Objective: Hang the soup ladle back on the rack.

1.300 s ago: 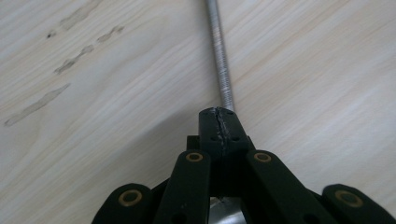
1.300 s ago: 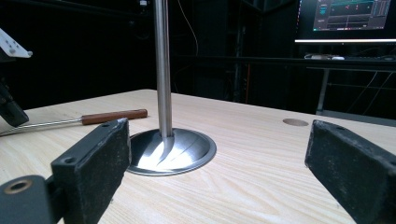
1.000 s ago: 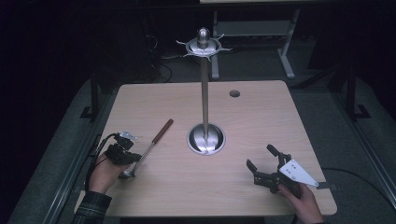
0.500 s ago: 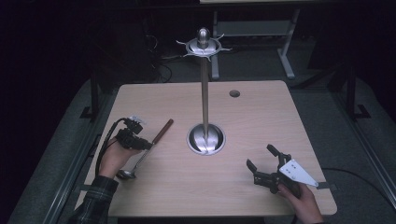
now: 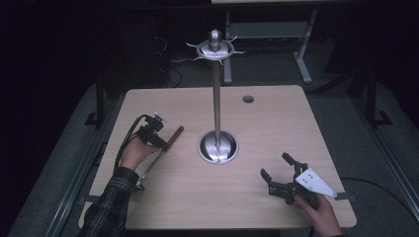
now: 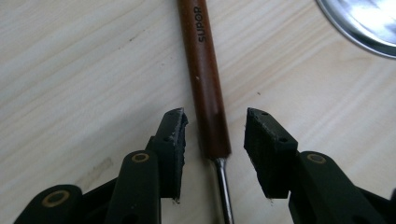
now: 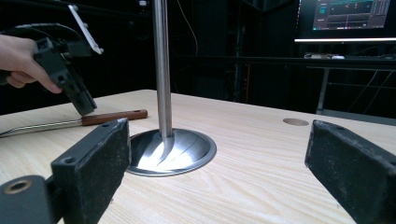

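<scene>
Wooden-handled utensil (image 6: 205, 79) is lying flat on the table (image 5: 276, 118), left of the steel stand (image 5: 218, 146). We are holding the left gripper (image 6: 212, 133) over the handle's lower end, its jaws having just been opening, spread either side of the wood without pressing it. We are resting the right gripper (image 5: 275, 166) near the table's right front corner, jaws spread wide, nothing between them.
</scene>
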The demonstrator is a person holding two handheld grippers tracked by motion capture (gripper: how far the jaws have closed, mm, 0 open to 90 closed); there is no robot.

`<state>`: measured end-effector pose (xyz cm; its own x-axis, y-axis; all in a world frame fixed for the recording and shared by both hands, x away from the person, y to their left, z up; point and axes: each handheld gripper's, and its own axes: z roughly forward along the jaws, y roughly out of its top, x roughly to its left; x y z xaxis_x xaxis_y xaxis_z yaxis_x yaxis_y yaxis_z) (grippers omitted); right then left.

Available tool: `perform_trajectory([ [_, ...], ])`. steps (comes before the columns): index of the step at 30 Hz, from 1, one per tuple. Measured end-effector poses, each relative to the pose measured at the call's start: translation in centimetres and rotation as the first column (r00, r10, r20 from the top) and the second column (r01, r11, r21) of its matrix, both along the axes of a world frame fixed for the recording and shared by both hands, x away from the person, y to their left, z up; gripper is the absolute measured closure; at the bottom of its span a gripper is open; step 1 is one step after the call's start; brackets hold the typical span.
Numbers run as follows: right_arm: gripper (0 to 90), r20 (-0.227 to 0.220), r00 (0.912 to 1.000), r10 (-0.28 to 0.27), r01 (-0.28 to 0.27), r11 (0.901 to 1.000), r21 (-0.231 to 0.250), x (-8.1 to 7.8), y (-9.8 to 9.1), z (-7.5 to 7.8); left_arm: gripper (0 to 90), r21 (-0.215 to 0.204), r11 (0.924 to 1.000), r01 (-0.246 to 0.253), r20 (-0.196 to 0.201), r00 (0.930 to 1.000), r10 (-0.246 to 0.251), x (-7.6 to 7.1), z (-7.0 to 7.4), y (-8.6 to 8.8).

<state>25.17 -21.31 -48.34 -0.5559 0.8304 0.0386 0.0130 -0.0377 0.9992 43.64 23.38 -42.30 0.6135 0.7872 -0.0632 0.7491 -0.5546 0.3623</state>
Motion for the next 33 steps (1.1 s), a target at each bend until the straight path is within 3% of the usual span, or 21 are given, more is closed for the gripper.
perform_trajectory([
  [11,6.3,0.0,1.0,0.0,0.0,1.0,0.0,0.0,0.0,0.0,57.7,0.044,0.999,0.011,-0.012,0.9999,-0.01,0.7,-1.5,-0.4],
  [19,6.3,0.0,1.0,0.0,0.0,1.0,0.0,0.0,0.0,0.0,68.1,0.073,0.997,0.024,0.003,0.9997,-0.025,0.4,-1.5,-0.8],
  [33,6.3,-0.003,1.0,0.0,0.0,1.0,0.001,0.0,0.0,0.0,73.9,0.074,0.9973,0.002,0.007,1.0,-0.003,0.3,-1.5,-0.9],
])
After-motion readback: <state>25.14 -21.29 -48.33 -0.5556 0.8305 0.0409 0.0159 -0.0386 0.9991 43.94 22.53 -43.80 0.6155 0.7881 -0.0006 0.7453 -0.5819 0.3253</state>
